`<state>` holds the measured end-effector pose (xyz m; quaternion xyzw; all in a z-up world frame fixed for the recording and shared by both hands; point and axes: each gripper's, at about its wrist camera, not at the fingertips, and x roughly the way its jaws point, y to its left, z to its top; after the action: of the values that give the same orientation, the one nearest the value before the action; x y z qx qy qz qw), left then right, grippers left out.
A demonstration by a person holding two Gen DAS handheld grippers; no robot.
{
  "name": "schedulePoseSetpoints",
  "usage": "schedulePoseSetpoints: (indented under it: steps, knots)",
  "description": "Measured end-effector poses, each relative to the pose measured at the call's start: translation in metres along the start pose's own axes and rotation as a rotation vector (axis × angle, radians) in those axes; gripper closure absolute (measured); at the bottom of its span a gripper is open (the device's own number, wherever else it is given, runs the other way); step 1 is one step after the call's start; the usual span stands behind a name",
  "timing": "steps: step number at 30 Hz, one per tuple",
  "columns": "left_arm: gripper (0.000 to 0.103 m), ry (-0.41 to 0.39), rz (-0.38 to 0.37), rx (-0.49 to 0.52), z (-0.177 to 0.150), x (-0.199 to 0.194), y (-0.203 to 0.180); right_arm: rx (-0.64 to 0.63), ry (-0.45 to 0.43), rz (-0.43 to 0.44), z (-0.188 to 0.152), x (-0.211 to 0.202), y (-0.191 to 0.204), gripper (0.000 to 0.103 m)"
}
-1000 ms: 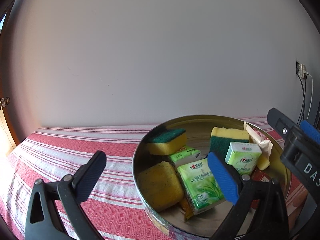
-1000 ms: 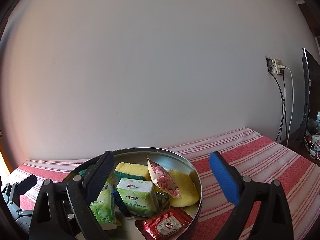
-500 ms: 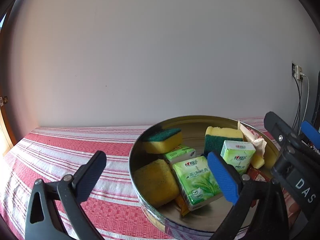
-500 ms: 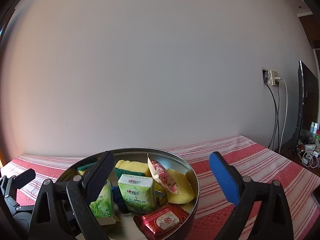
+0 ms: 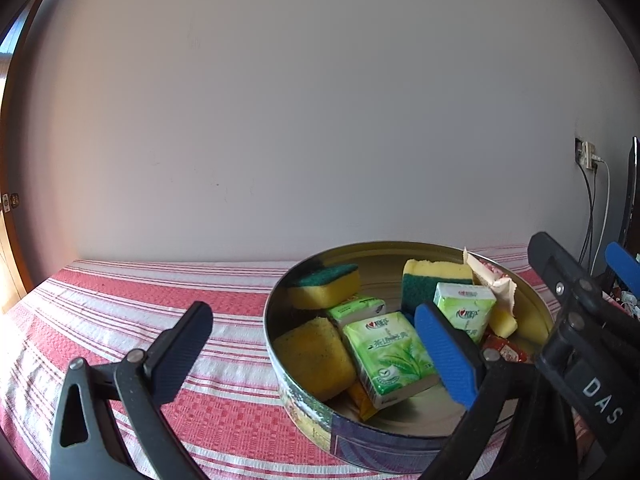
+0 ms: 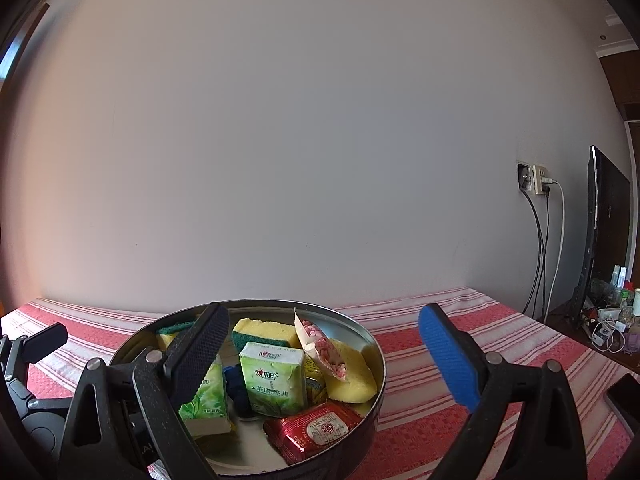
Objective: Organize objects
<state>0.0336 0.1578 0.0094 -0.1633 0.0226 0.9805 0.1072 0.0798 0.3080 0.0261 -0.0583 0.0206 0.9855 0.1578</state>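
Note:
A round metal tin [image 5: 280, 384] [image 6: 378, 364] stands on the red striped cloth. It holds yellow-green sponges [image 5: 324, 286] [image 6: 260, 330], green tissue packs [image 5: 386, 354] [image 6: 274, 378], a pink candy sachet [image 6: 322, 346] and a red packet [image 6: 316, 430]. My left gripper [image 5: 316, 354] is open, straddling the tin's near left rim with nothing between its fingers. My right gripper [image 6: 330, 360] is open too, over the tin's right half, holding nothing. The right gripper's body [image 5: 580, 328] shows at the right of the left wrist view.
The red-and-white striped cloth [image 5: 132, 300] [image 6: 500, 332] stretches left and right of the tin. A plain wall stands close behind. At far right are a wall socket with cables [image 6: 538, 184], a dark screen [image 6: 606, 216] and small clutter.
Both grippers drew back and rose slightly, so the tin sits a bit lower and nearer the centre in the views. Both stayed open; the tin's contents did not move.

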Motion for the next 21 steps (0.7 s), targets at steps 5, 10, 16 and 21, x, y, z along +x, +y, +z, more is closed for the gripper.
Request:
schedulePoseSetpoints:
  steps: [5,10,16,21]
  knots:
    - [0.000,-0.016,-0.010,0.001,0.000,-0.009,0.000,0.042,-0.027,-0.017,0.000,-0.013,-0.009,0.004]
    - [0.000,-0.026,-0.021,0.004,0.000,-0.015,0.000,0.067,-0.095,-0.042,0.000,-0.030,-0.016,0.001]
    - [0.000,-0.026,-0.019,0.004,0.000,-0.020,0.000,0.052,-0.097,-0.050,0.000,-0.036,-0.014,0.001]
    - [0.000,-0.024,-0.018,0.009,-0.001,-0.017,-0.002,0.047,-0.119,-0.050,0.001,-0.041,-0.013,0.001]
